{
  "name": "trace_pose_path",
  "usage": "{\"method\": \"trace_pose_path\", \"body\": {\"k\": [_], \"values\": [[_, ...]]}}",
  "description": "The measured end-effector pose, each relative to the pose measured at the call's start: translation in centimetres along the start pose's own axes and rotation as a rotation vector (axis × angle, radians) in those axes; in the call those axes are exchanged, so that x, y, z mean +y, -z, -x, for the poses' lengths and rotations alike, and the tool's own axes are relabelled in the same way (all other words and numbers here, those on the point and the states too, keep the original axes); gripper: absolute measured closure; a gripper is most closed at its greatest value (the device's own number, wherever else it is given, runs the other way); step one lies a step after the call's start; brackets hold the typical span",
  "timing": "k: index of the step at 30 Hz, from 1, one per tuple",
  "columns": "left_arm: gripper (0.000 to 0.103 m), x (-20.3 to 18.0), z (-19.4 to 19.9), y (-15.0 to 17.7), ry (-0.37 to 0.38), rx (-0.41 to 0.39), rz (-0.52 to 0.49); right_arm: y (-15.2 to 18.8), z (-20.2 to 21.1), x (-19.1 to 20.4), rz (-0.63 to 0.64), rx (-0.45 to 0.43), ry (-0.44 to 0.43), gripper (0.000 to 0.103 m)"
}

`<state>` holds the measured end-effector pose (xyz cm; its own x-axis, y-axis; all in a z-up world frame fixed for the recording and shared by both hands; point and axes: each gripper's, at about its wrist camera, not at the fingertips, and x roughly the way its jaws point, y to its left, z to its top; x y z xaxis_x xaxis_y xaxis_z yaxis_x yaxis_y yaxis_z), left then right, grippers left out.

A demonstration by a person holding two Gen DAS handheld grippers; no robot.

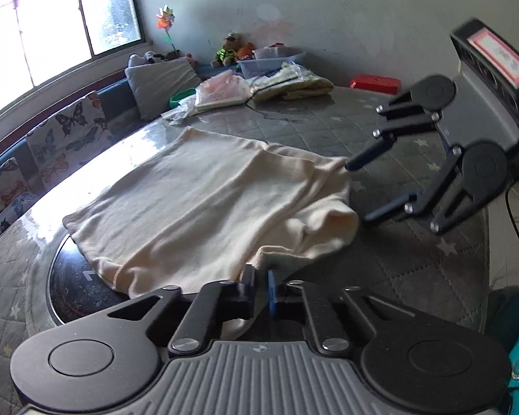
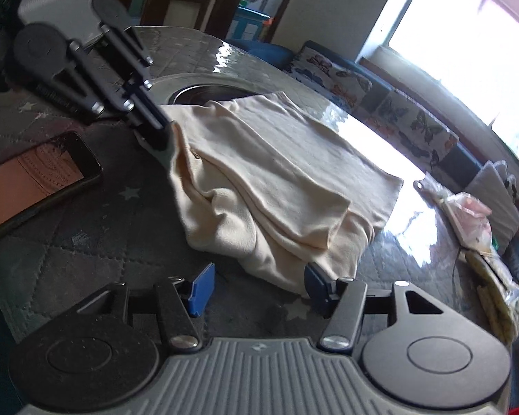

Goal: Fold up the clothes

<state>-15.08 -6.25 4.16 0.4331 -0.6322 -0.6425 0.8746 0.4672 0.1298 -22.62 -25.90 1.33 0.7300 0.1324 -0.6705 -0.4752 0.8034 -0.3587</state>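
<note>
A cream cloth garment [image 1: 204,200] lies partly folded on the round glass-topped table [image 1: 294,121]. It also shows in the right wrist view [image 2: 280,173]. My left gripper [image 1: 261,287] is shut on the garment's near edge; in the right wrist view it [image 2: 162,131] pinches a lifted corner. My right gripper [image 2: 256,287] is open, its fingers on either side of the garment's near folded edge, with nothing clamped. In the left wrist view it [image 1: 363,190] hangs open at the garment's right edge.
A phone [image 2: 34,180] lies on the table to the left of the garment. A dark round hotplate [image 1: 72,294] is set into the table under the cloth. Pillows, bags and a plastic bin [image 1: 270,62] sit at the far side. A butterfly-print sofa [image 2: 398,110] runs beneath the window.
</note>
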Motion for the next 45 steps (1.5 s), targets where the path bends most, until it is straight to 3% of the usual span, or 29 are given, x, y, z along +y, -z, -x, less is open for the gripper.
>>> {"method": "trace_pose_path", "body": {"k": [7,10,14,17,19,23,28,31,33,36,45], "values": [[0.096,2.4,-0.6,-0.9,0.006,-0.022,0.081,-1.0,-1.8,-0.1,0.049,-0.06,0.0,0.048],[0.096,3.3,-1.1,-0.9,0.009,-0.024,0.115,-1.5,-2.6,-0.9,0.029,-0.068,-0.031,0.058],[0.095,3.8,-1.0,-0.7,0.036,-0.022,0.139,-2.4,-3.2,-2.8,-0.074,-0.052,-0.101,0.084],[0.091,3.3,-0.5,-0.3,0.042,-0.026,0.117,-2.9,-3.2,-4.1,-0.15,-0.048,-0.139,0.09],[0.087,2.9,-0.2,0.0,0.033,-0.029,0.093,-3.2,-3.2,-4.9,-0.194,-0.05,-0.156,0.092],[0.06,1.9,-0.1,0.5,-0.005,-0.028,0.041,-3.6,-3.0,-5.8,-0.239,-0.057,-0.163,0.093],[0.058,1.5,-0.5,1.1,-0.034,-0.009,-0.015,-3.8,-3.0,-6.0,-0.254,-0.059,-0.159,0.093],[0.06,1.5,-1.1,1.5,-0.061,0.02,-0.044,-3.9,-3.1,-5.9,-0.264,-0.062,-0.152,0.094],[0.08,1.7,-1.2,1.8,-0.067,0.032,-0.056,-3.8,-3.0,-5.8,-0.27,-0.069,-0.147,0.095],[0.094,1.9,-0.9,2.1,-0.061,0.026,-0.059,-3.7,-2.6,-5.4,-0.275,-0.087,-0.132,0.096],[0.098,1.9,1.8,1.5,-0.071,-0.031,-0.053,-3.8,0.1,-4.5,-0.278,-0.164,-0.099,0.097]]}}
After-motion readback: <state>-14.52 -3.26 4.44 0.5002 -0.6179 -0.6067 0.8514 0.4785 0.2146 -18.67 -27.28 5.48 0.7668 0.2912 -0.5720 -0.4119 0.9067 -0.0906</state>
